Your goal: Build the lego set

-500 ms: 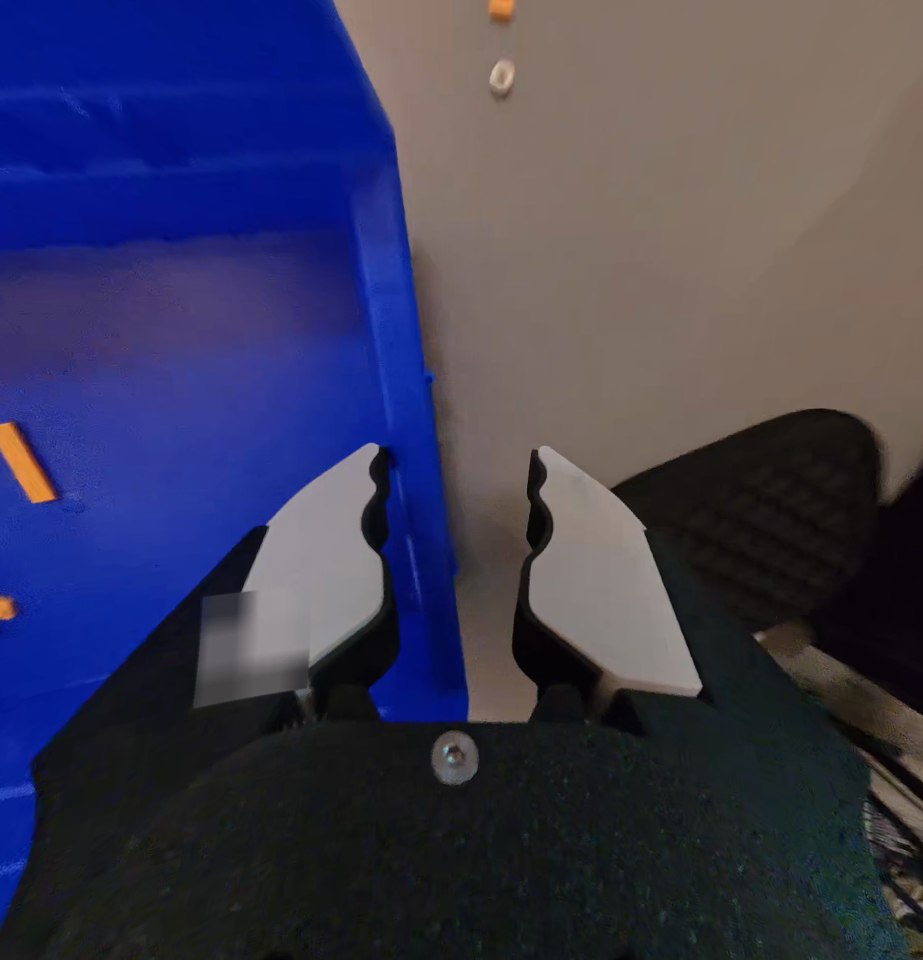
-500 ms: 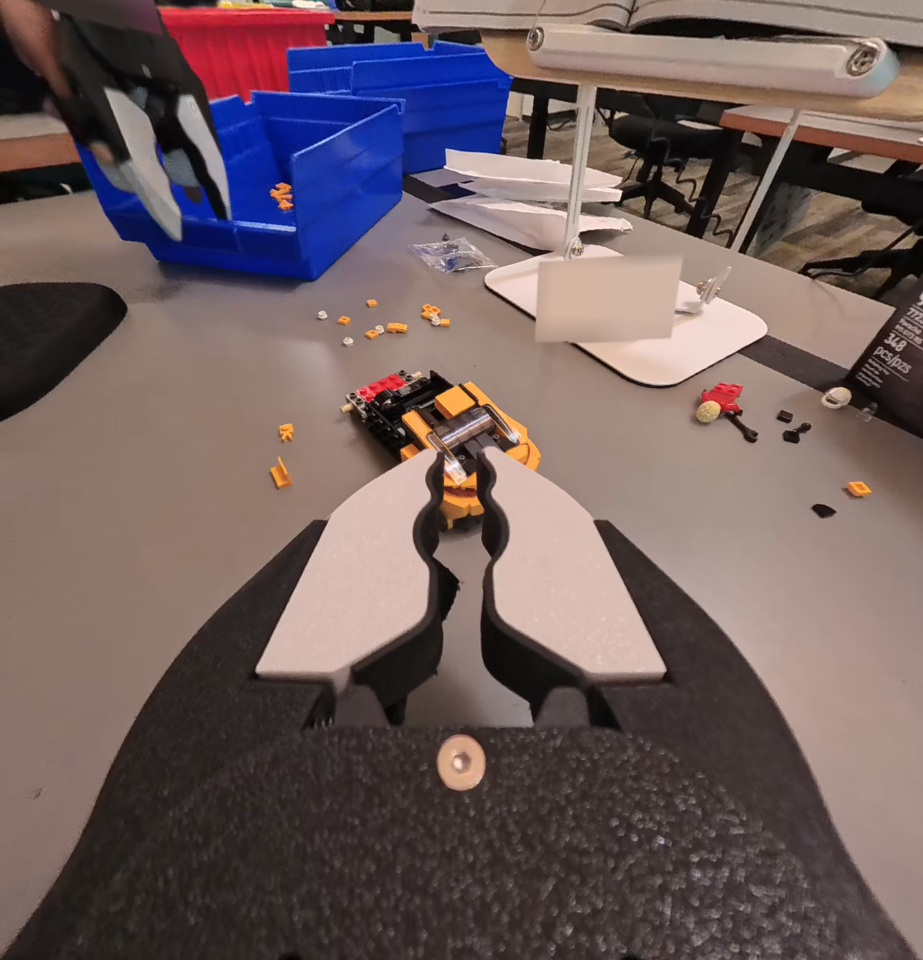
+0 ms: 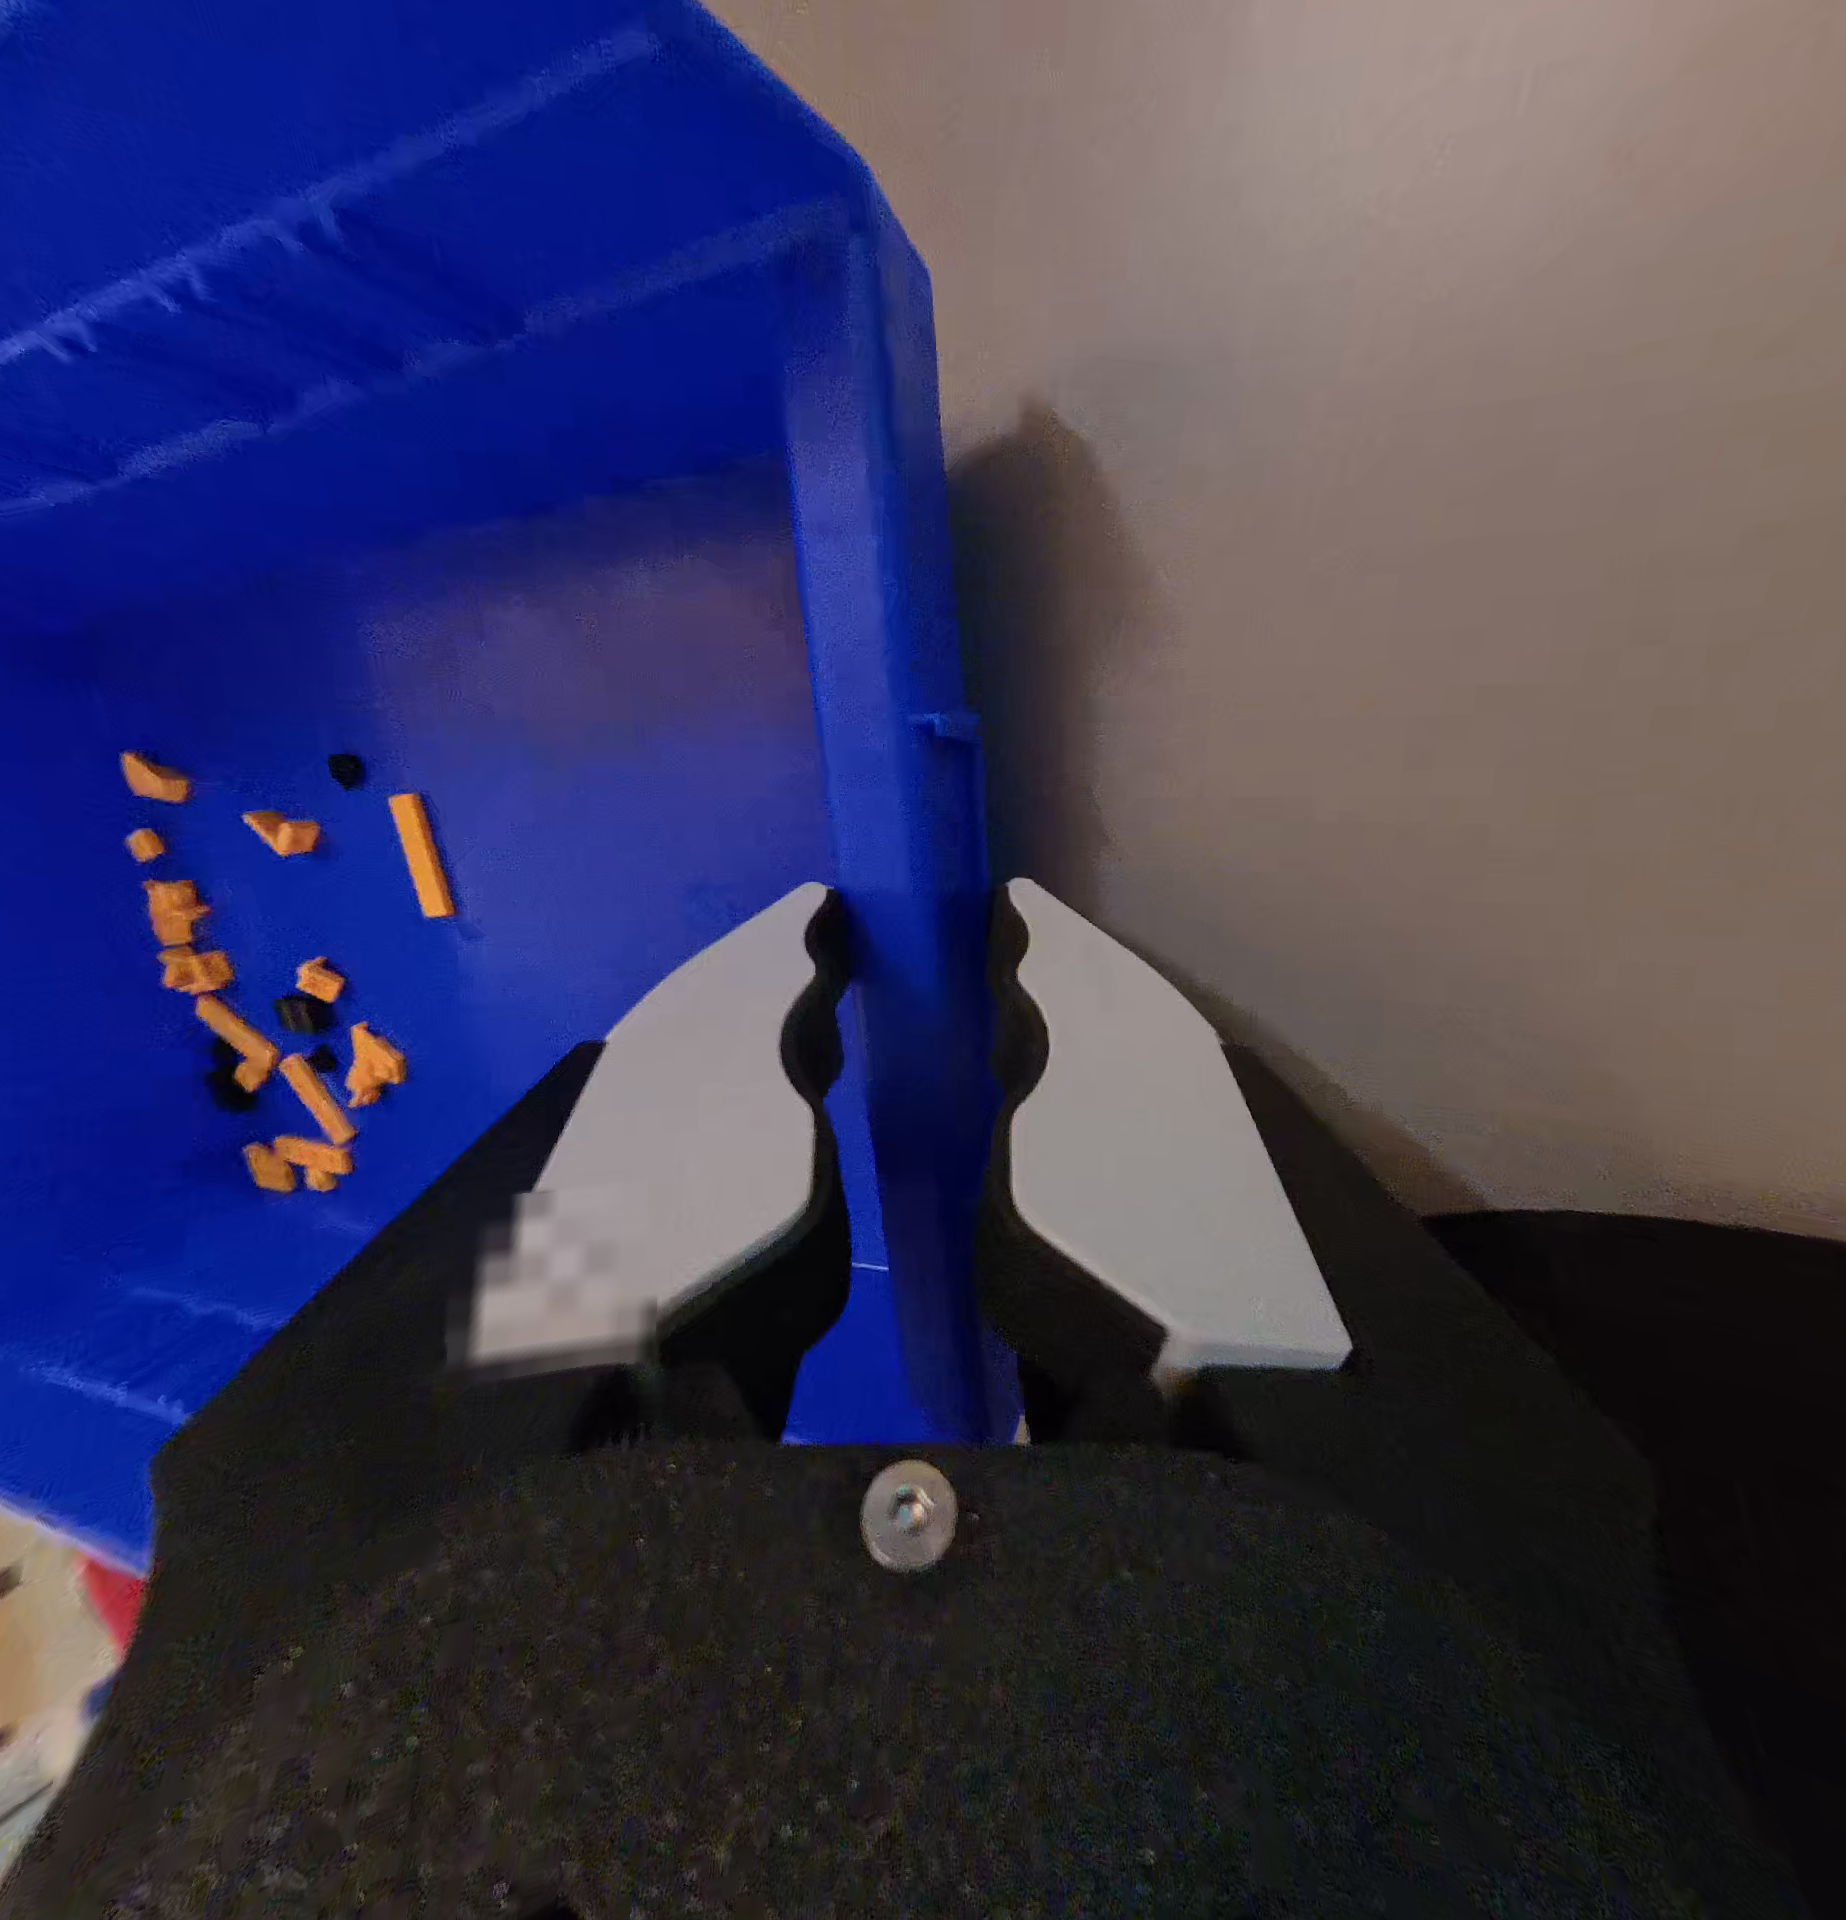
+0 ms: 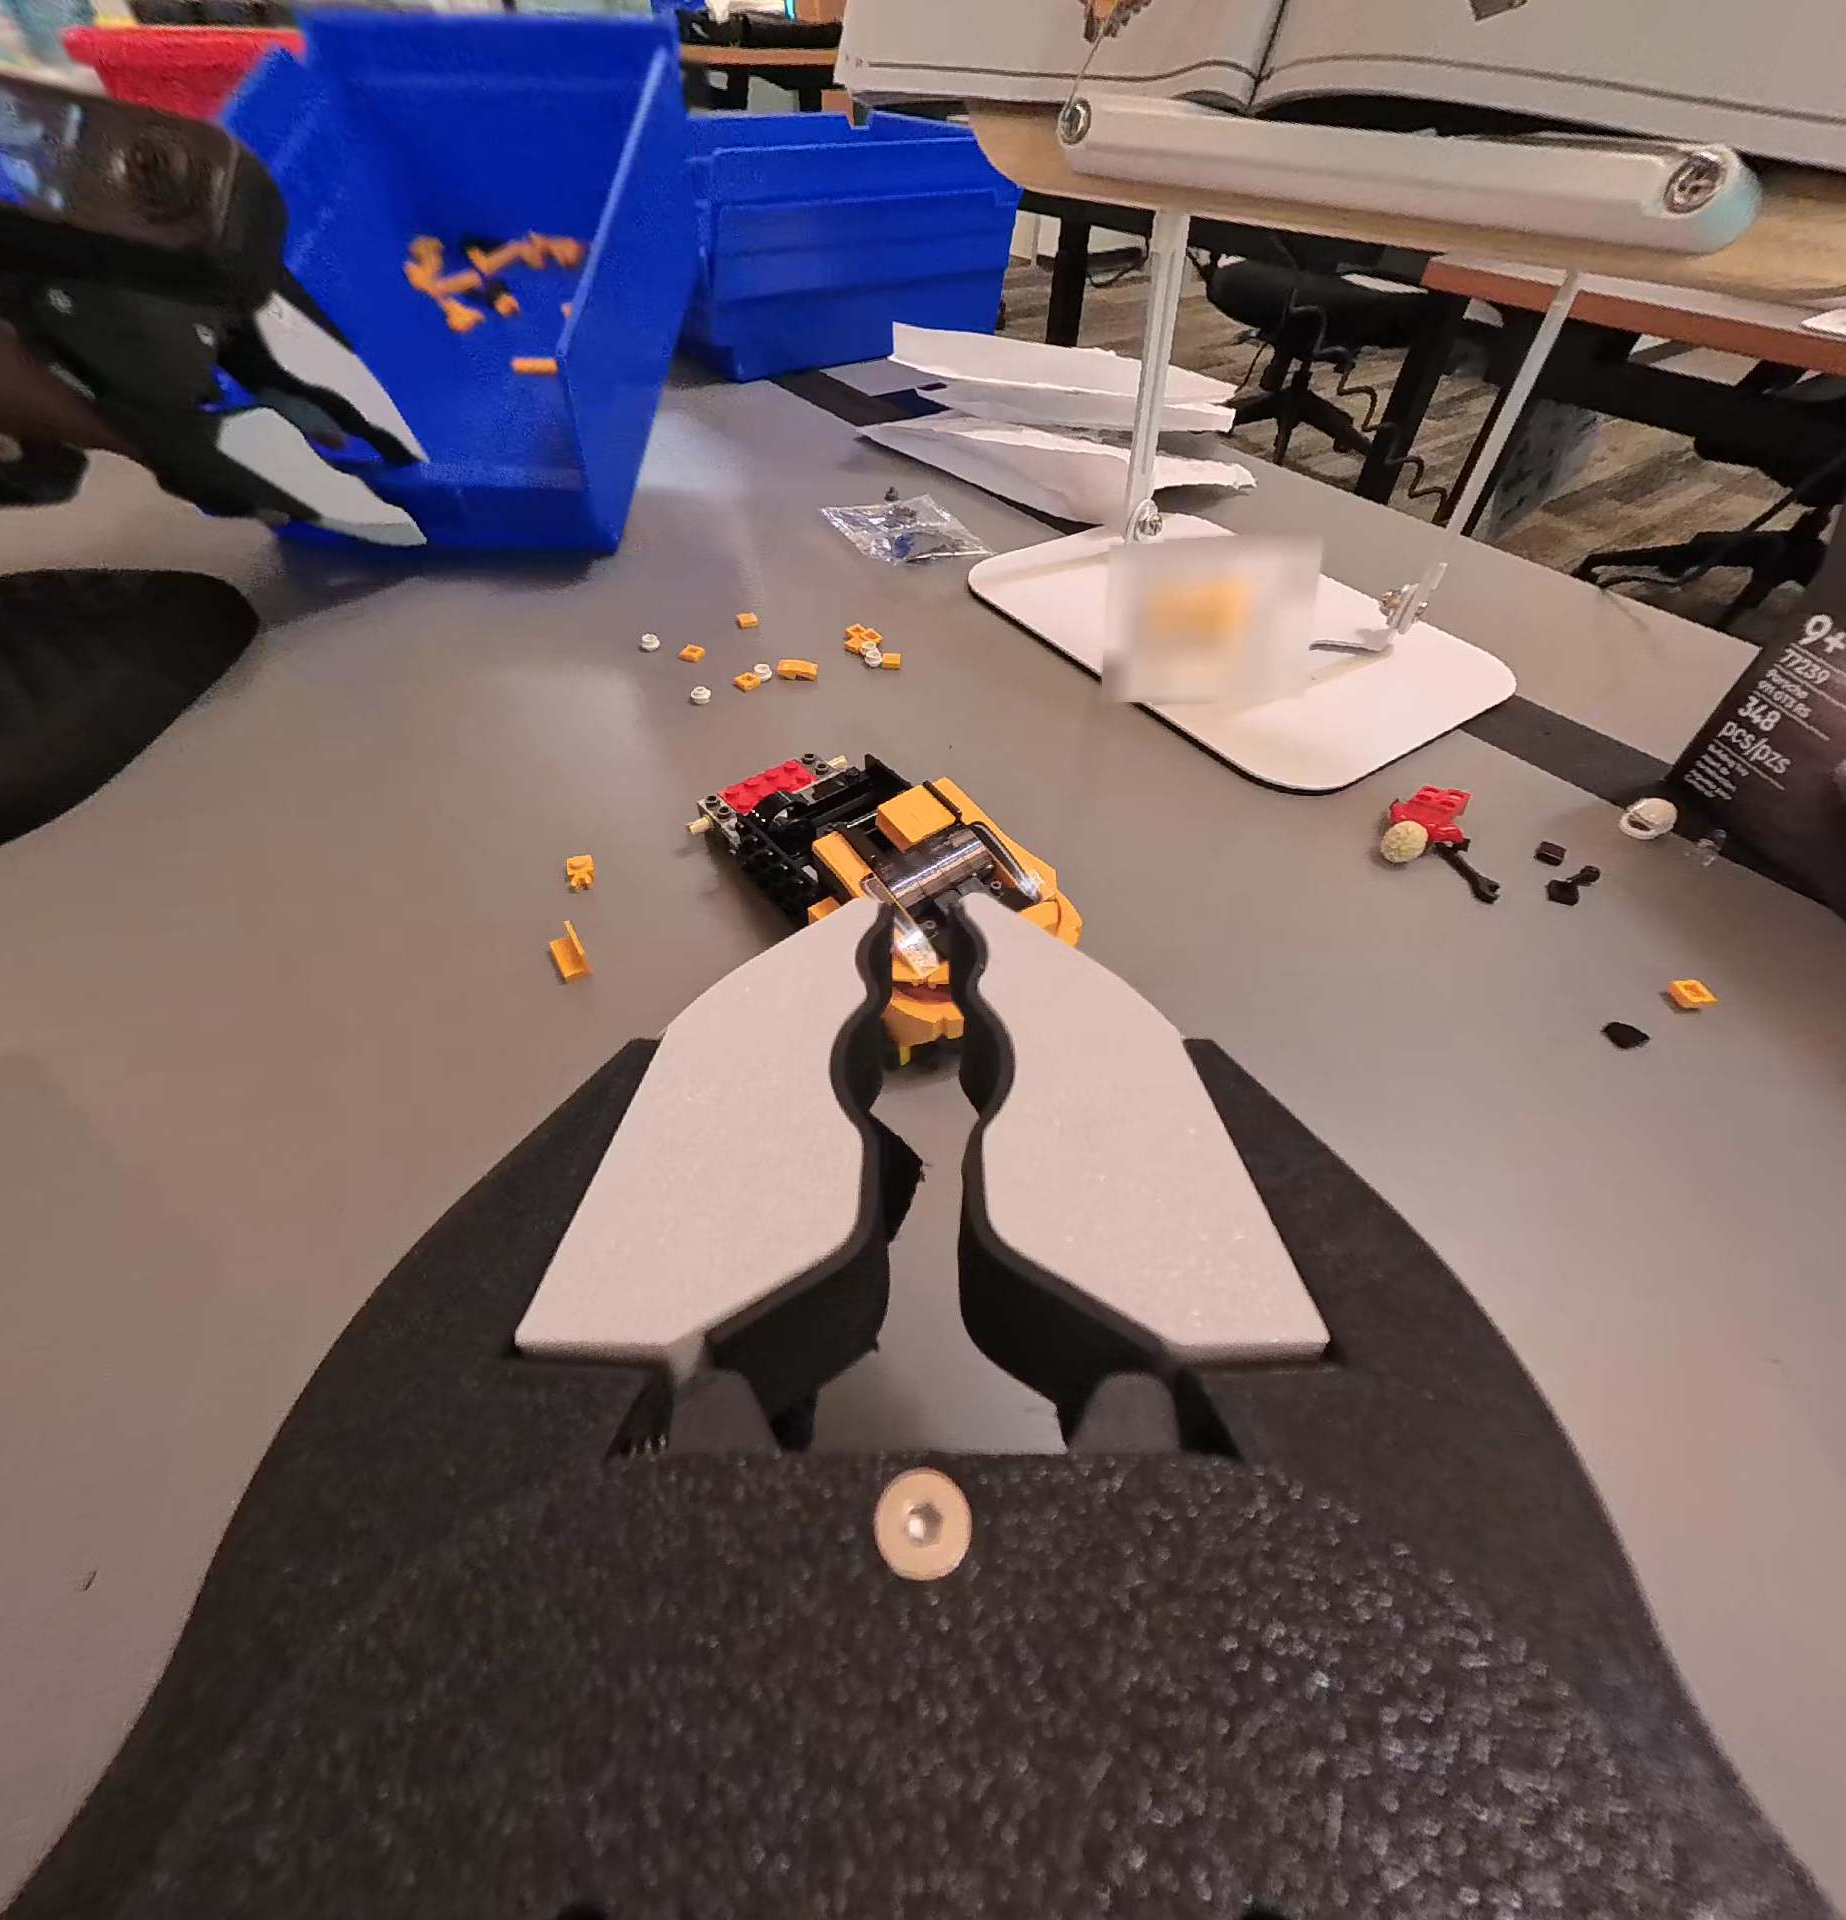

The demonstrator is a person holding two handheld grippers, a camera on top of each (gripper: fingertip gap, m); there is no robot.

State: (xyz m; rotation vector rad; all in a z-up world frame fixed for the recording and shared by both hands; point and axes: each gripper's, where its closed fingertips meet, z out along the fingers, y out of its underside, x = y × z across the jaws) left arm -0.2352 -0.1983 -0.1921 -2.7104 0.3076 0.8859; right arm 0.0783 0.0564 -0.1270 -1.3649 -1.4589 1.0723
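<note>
Grey table [image 4: 275, 1039] holds one half-built car [image 4: 877, 831], its front pinched in the right gripper [image 4: 924, 920]. Left gripper [image 3: 914, 914] clamps the side wall of a tilted blue bin [image 3: 483, 520]; over a dozen orange pieces [image 3: 264, 997] cluster inside. Two more blue bins [image 4: 846, 229] sit behind

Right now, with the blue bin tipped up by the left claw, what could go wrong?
1. The left claw straddles only the blue bin wall; the tilted bin could slip and drop.
2. The loose orange pieces inside may slide out and scatter over the table.
3. The right claw is at the half-built car; a jolt might knock parts off.
</note>
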